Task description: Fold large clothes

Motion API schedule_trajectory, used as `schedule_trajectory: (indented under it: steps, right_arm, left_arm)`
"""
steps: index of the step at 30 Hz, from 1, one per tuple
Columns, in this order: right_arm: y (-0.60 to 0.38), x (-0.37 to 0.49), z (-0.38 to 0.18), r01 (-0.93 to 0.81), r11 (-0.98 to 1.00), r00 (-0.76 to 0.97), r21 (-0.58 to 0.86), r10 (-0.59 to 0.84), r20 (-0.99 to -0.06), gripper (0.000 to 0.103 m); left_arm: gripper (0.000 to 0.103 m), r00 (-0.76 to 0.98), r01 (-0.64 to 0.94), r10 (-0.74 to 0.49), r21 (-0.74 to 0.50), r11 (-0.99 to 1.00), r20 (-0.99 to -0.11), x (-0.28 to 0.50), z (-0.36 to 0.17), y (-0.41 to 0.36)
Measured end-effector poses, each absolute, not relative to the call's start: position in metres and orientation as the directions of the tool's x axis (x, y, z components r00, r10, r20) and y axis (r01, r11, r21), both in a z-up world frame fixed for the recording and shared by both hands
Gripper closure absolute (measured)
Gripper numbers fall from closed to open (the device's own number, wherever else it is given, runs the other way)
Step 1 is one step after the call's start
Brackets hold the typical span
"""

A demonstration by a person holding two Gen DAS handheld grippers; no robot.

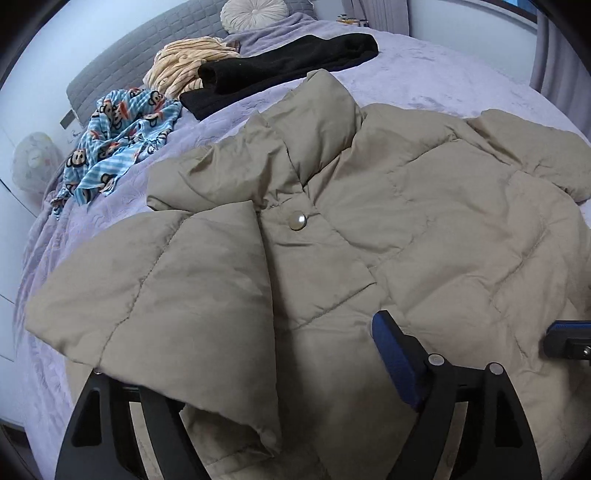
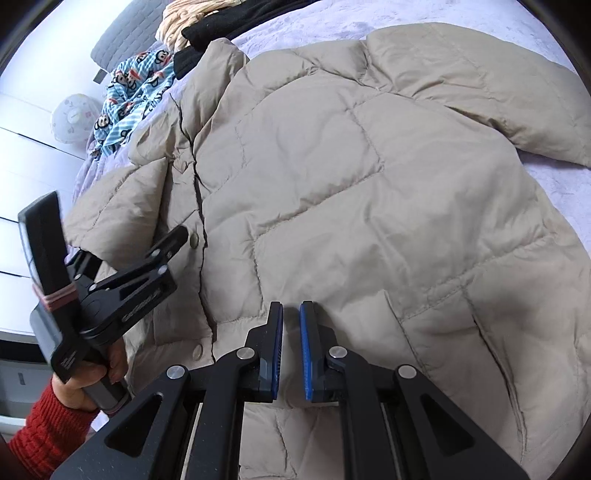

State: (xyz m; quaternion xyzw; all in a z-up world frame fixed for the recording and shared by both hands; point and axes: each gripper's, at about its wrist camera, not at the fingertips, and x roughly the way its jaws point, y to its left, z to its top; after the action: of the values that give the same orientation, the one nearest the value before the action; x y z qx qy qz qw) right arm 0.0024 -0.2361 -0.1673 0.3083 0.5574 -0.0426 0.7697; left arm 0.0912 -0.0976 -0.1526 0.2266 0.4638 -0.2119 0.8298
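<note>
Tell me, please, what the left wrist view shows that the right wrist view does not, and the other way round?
Only the left wrist view shows the round cushion at the headboard, the curtain and the jacket's upright collar from the front.

Only the right wrist view shows the person's hand in a red sleeve gripping the left tool, plus the right tool nearly closed with nothing between its pads.

Both show the beige puffer jacket on the lilac bedspread, the monkey-print cloth, the black garment and the small fan.
</note>
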Motion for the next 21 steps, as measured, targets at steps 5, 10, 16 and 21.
schedule_trajectory:
  steps: [5, 10, 16, 21]
  right_arm:
    - [-0.229, 0.006, -0.151, 0.371, 0.831, 0.393, 0.414, 0.264, -0.881, 0.092]
    - [-0.183, 0.031, -0.121, 0.204, 0.926, 0.410, 0.319, 0.215, -0.887, 0.027]
    - [-0.078, 0.074, -0.091, -0.118, 0.991, 0.485, 0.059, 0.109, -0.868, 0.014]
    - [-0.010, 0.107, -0.103, -0.274, 0.941, 0.538, -0.201, -0.023, -0.842, 0.014]
  left_arm:
    - [0.020, 0.471, 0.494, -0.207, 0.063, 0.867, -0.858, 0.077, -0.117, -0.043]
    - [0.020, 0.509, 0.295, -0.220, -0.071, 0.953, -0.833, 0.082, -0.094, 0.056]
    - [0.020, 0.413, -0.014, -0.294, -0.329, 0.944, -0.862, 0.138, -0.131, 0.171]
    - [0.020, 0.310, -0.112, -0.539, -0.593, 0.797, -0.783, 0.184, -0.183, 0.200]
